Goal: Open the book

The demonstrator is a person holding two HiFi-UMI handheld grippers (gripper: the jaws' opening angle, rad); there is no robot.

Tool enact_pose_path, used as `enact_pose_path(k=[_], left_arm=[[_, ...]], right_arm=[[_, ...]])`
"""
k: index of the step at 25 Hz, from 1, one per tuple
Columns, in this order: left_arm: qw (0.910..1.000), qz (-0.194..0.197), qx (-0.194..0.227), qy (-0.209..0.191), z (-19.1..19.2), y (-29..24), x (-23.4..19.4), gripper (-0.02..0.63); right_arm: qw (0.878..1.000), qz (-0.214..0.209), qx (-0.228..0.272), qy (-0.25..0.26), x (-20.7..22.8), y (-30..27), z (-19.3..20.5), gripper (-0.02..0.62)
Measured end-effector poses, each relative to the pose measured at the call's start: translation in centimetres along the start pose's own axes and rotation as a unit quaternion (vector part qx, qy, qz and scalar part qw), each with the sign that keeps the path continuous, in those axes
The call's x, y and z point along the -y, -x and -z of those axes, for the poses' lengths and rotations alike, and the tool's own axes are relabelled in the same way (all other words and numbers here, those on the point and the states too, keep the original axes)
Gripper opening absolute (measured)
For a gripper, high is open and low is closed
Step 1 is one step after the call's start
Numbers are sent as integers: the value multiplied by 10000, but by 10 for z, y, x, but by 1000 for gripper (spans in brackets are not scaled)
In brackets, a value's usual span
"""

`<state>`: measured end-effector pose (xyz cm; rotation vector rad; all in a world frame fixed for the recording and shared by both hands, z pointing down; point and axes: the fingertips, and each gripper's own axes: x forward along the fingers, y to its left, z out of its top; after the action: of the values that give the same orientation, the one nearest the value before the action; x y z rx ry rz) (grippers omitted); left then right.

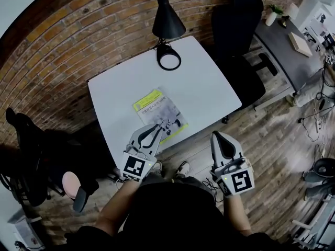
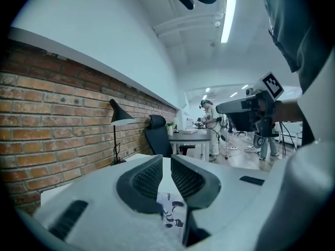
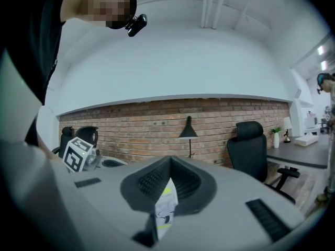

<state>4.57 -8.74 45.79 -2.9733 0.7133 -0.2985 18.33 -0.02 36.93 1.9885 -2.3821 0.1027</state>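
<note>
Fingers [image 2: 148, 178] of left gripper [image 1: 156, 128] and right gripper [image 1: 218, 136]: closed, empty. Shut book [image 1: 157, 111] lies just ahead of left fingers.

An office: white desks [image 1: 209, 88], black swivel chairs [image 1: 238, 25], a lamp [image 1: 168, 22], ceiling strip lights [image 2: 229, 27], a brick wall [image 1: 78, 35].

The right gripper [image 3: 170, 161] fills the foreground, its two grey jaws closed tip to tip. Through the narrow slit below the tips shows a sliver of a book [image 3: 165, 208], white with yellow-green. Beyond runs a brick wall [image 3: 157, 124] with a black lamp [image 3: 188, 130] in front of it. A black office chair [image 3: 250, 150] stands at right, a marker cube [image 3: 77, 155] at left.
</note>
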Motion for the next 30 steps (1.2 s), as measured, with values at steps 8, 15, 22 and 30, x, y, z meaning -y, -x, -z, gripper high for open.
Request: enact_pose_path(k=[8, 15, 22, 30], left_arm=[[9983, -86, -541, 214, 47, -27, 4, 84], [9939, -53, -1099, 51, 99, -73, 24, 107], [9851, 128, -1707, -189, 149, -102, 45, 131], [9762, 250, -2142, -211, 185, -133, 65, 208]], right_arm=[[9992, -220, -251, -203, 5, -4, 22, 14], [9986, -414, -145, -302, 13, -6, 29, 14], [9980, -470, -194, -380, 30, -2, 41, 14], [9961, -442, -615, -461, 47, 6, 68, 14]])
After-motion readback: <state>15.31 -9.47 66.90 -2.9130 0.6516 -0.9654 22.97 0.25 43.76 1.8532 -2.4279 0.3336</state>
